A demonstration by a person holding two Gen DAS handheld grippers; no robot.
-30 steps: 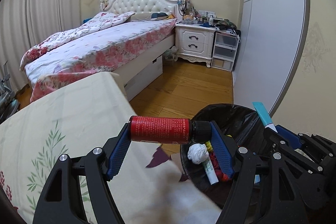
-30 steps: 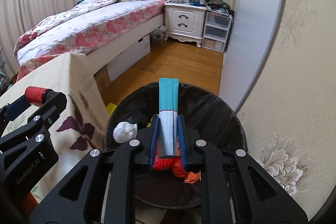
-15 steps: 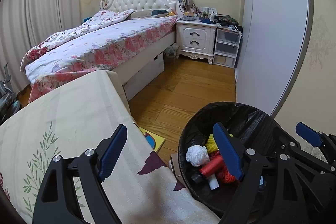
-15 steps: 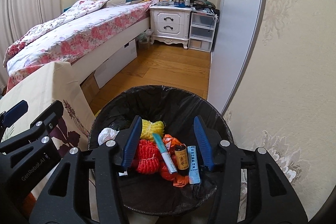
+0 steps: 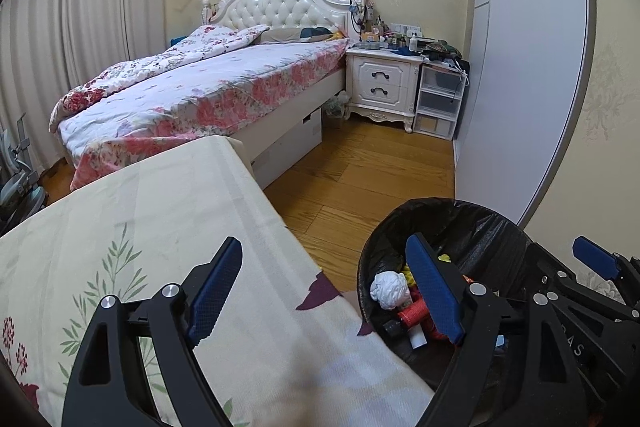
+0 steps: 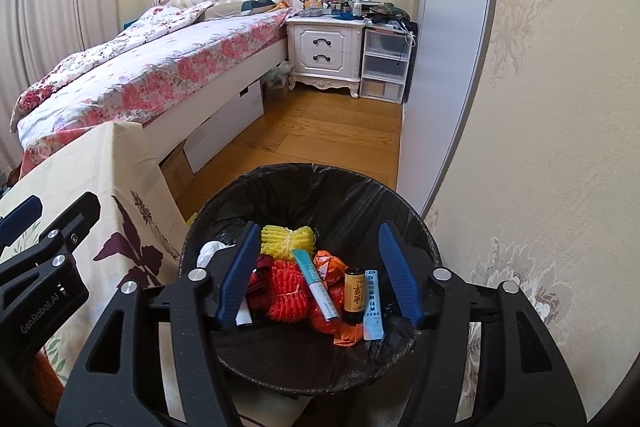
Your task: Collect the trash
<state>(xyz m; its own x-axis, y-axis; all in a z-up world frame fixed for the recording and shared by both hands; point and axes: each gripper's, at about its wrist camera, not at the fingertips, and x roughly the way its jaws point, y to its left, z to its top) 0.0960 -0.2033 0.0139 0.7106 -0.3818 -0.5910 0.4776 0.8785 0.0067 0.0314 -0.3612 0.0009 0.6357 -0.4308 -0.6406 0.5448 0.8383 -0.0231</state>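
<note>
A bin with a black liner (image 6: 320, 183) (image 5: 480, 223) stands on the floor beside the table. Inside lie yellow netting (image 6: 286, 239), red netting (image 6: 286, 291), a teal tube (image 6: 316, 283), a yellow-black bottle (image 6: 354, 293), a blue-white packet (image 6: 372, 303), a white paper ball (image 5: 388, 289) and a red can (image 5: 414, 313). My right gripper (image 6: 318, 275) is open and empty right above the bin. My left gripper (image 5: 326, 287) is open and empty, over the table's edge and the bin's left rim.
The table wears a cream floral cloth (image 5: 160, 227) at the left. A bed (image 5: 208, 83), a white nightstand (image 5: 384, 83) and plastic drawers (image 5: 440, 103) stand beyond on the wood floor (image 5: 360, 171). A wall with a grey sliding door (image 5: 520, 87) is at the right.
One second ago my left gripper held the red can and my right held the teal tube. Both opened and the items dropped into the bin. Both grippers now stand wider open.
</note>
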